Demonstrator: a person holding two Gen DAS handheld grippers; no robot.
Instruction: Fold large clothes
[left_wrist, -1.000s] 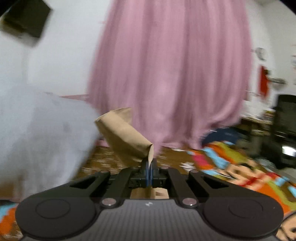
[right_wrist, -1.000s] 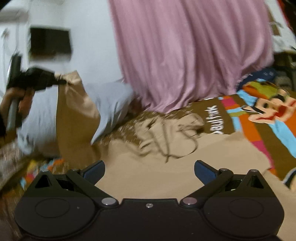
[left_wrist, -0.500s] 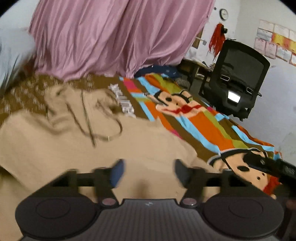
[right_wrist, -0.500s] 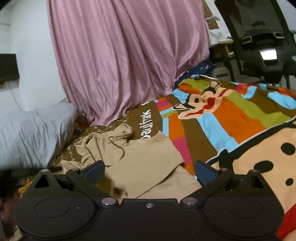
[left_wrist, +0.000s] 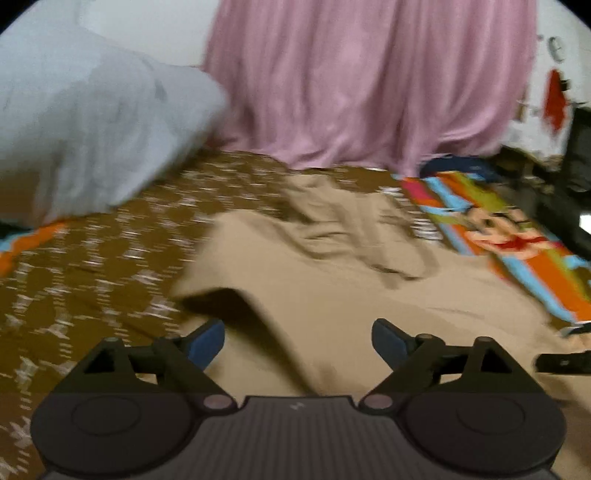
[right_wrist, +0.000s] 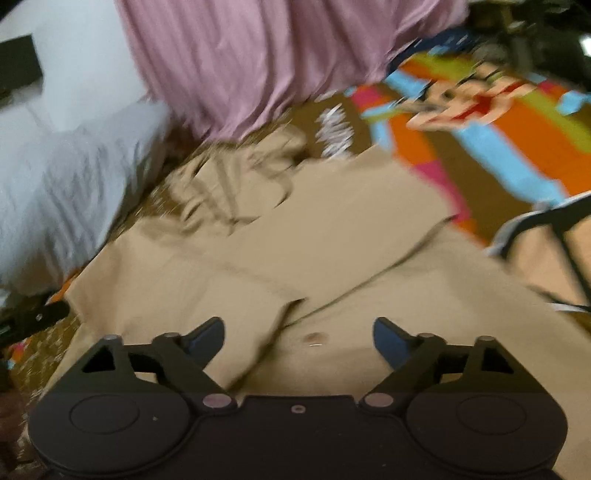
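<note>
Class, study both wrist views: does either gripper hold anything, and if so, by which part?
Nothing is held. The left gripper and the right gripper both stand open above the tan hoodie, which lies spread on the bed with no fabric between the fingers.

The tan hoodie (right_wrist: 332, 236) is matt, soft cloth (creased), the pink curtain (left_wrist: 369, 81) faintly sheeny.

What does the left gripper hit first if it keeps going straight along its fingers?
Most likely the tan hoodie: the open left gripper points right at it where it is spread on the patterned bedspread, with nothing between. The frame is blurred, so depth is uncertain.
</note>
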